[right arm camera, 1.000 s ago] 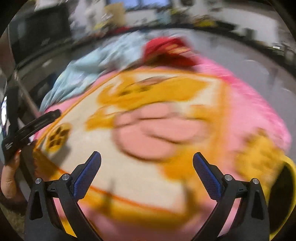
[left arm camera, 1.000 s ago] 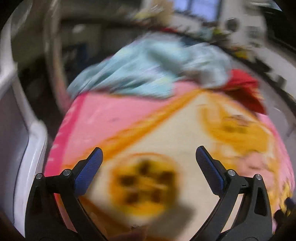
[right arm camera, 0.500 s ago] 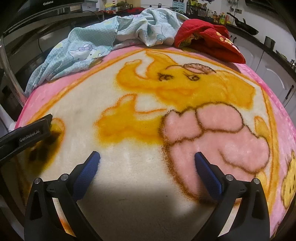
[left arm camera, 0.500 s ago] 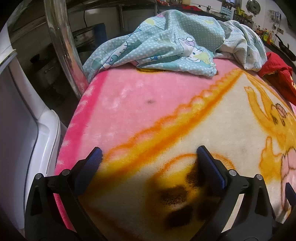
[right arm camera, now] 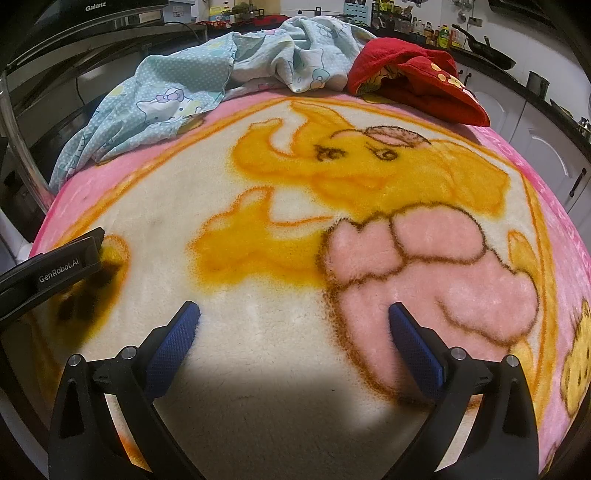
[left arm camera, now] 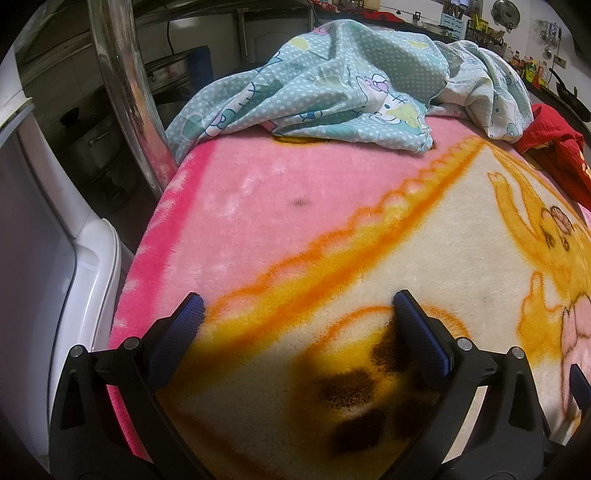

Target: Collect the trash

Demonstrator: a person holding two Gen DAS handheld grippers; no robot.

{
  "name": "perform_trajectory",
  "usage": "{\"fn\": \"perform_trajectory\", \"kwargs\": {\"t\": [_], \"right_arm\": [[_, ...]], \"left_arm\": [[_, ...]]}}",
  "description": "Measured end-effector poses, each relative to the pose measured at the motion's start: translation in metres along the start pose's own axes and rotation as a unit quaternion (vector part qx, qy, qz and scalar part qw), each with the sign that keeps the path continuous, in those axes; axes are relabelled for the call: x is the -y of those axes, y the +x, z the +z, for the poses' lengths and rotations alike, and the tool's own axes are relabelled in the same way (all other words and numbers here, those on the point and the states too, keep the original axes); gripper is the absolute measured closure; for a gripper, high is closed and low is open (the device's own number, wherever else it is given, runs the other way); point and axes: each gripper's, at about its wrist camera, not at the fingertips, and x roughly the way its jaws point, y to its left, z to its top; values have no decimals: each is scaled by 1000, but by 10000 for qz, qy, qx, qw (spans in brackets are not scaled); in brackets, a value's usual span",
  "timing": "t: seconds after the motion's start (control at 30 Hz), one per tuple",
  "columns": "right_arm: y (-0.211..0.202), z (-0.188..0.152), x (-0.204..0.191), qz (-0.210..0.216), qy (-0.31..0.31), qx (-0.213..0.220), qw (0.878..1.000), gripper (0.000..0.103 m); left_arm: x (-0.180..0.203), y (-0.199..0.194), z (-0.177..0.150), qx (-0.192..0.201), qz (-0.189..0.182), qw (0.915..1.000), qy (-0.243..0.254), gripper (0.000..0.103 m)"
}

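Over the pink cartoon blanket (left arm camera: pixel 280 206), the left hand-held gripper (left arm camera: pixel 297 314) and right hand-held gripper (right arm camera: pixel 293 321) are held spread wide, empty, near a crumpled teal sheet (left arm camera: pixel 351 85).

Crumpled sheet (right arm camera: pixel 207 85) left of cushion (right arm camera: pixel 417 81), both on blanket's (right arm camera: pixel 280 325) far end

Pink fleece blanket (right arm camera: pixel 258 332) with orange cartoon print — crumpled teal sheet (right arm camera: pixel 192 88), red cloth (right arm camera: pixel 417 85) at its far end

Kitchen: white cabinets (right arm camera: pixel 535 147) at 2 o'clock, bottles (right arm camera: pixel 439 33) on counter at 1, steel post (left arm camera: pixel 125 92) at 10.
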Motion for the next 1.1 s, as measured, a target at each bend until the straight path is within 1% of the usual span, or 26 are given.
{"fn": "perform_trajectory", "kwargs": {"t": [0.03,1.1], "right_arm": [[-1,0,-1,0,1,-1,10000,5],[0,0,0,0,-3,-5,10000,5]], "left_arm": [[-1,4,4,-6,-2,10000,-1,10],[-1,7,9,-14,-7,10000,-5,10]]}}
